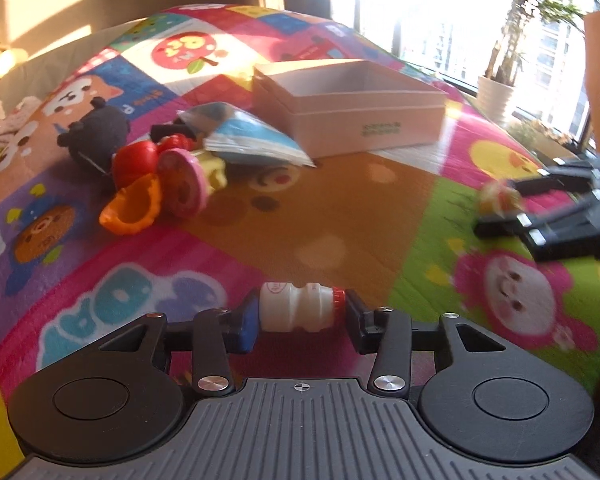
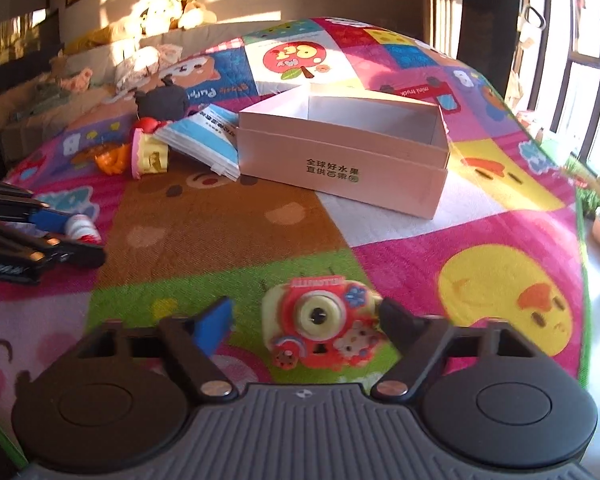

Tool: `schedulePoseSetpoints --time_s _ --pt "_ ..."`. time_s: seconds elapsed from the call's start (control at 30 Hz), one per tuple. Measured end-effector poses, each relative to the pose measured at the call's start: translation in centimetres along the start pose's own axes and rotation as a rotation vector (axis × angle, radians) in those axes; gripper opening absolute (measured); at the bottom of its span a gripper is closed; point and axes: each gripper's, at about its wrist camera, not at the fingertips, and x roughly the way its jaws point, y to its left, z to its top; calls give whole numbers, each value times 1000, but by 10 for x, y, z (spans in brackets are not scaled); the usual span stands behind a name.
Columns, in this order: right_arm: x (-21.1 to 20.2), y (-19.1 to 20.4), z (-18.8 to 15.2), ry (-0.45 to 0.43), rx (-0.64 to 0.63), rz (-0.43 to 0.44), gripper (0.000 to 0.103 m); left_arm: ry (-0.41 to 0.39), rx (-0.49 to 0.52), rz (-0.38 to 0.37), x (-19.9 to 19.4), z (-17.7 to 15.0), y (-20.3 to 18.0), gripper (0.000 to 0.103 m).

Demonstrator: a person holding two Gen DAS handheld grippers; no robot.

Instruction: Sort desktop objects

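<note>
Item 1: pink box [image 2: 342,152], open-topped, on my play mat [image 2: 228,236].
Item 2: right tongs [image 2: 306,316], spread wide around the toy camera [image 2: 320,326] lying on the mat.
Item 3: left tongs [image 1: 300,314], pinching a small milk bottle [image 1: 298,308] sideways, end to end.

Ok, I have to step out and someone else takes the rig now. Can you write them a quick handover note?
Left gripper: shut on the small drink bottle, gripped end to end, low over the mat.
Right gripper: open, fingers either side of the toy camera, which lies on the mat; not gripped yet.
Box: open, and nothing shows inside from here.
Still in a pile left of the box: leaflets, dark plush, orange cup, pink and red toys.
Done: nothing visibly sorted yet.
Left: probably bottle and camera into the box, then the pile.
</note>
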Motion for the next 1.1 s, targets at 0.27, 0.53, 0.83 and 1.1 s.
schedulePoseSetpoints --time_s 0.27,0.53,0.83,1.1 --pt "-48 -23 28 -22 19 119 56 -157 93 -15 -41 41 -19 48" --pt "-91 -69 121 -299 98 113 56 -341 121 6 15 143 -26 48" --pt "51 -93 201 -155 138 48 56 -263 79 13 108 178 -8 61" --pt "68 -85 183 -218 127 4 59 -213 -23 126 55 100 44 88"
